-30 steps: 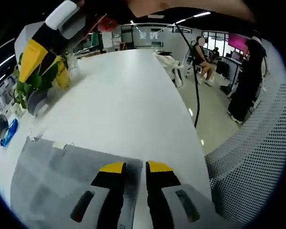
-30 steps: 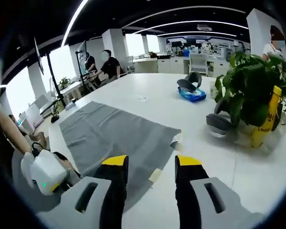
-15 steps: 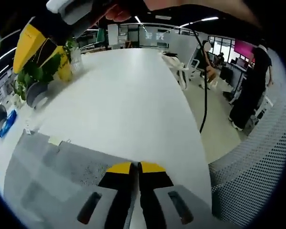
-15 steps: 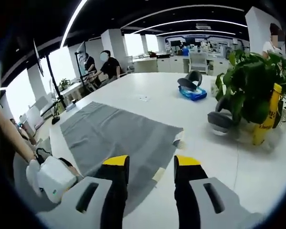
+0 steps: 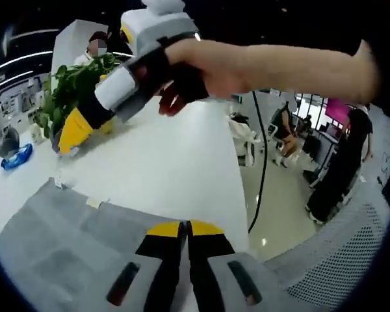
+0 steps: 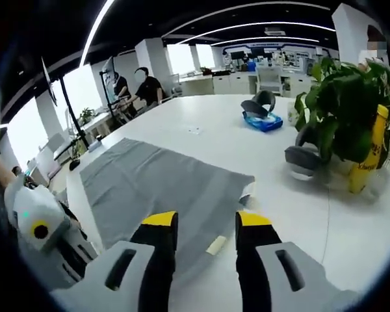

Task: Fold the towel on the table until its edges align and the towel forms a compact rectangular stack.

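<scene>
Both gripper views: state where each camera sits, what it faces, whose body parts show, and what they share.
Left gripper view: rides the left gripper, fingers shut on the grey towel; the person's hand holds the right gripper above.
Right gripper view: rides the right gripper, fingers open over the towel; left gripper lower left.
Shared: towel, white table, plant.

Open office: white table (image 6: 247,140), ceiling strip lights (image 6: 247,29)

The towel (image 6: 153,188) is matt grey cloth with a fine woven grain, lying on a smooth white table (image 6: 279,195) that has a faint sheen. The right gripper (image 6: 198,227) looks like matt black and yellow plastic on pale grey housings.
</scene>
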### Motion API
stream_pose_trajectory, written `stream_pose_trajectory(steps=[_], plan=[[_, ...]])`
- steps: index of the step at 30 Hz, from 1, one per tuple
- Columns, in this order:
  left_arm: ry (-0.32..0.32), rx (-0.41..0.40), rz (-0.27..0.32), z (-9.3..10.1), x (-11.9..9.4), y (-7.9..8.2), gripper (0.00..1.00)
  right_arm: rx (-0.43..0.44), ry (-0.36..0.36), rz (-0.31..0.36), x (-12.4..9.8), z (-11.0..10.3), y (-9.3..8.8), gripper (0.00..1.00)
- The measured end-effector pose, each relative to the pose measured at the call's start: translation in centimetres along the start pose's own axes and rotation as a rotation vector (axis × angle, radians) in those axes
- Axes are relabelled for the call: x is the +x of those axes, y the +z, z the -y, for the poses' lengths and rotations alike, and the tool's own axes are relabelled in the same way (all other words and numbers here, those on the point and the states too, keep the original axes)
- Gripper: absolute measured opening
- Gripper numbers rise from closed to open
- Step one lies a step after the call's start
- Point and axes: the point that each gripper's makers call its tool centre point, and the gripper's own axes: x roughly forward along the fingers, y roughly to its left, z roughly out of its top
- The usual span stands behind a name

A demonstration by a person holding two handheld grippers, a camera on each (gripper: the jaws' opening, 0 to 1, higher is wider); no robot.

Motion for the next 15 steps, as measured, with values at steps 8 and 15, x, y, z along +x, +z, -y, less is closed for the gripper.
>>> stream_pose_trajectory(steps=[8, 15], plan=[[-0.025, -0.140, 0.143, 1.2, -1.5, 4.1, 0.02, 0.075, -0.057, -0.018, 0.5, 2.8, 0.0, 0.27], [-0.102, -0.190, 0.205, 2.7, -2.0, 6.6, 0.03, 0.155, -0.164, -0.122, 1.9, 7.7, -1.8, 0.14]])
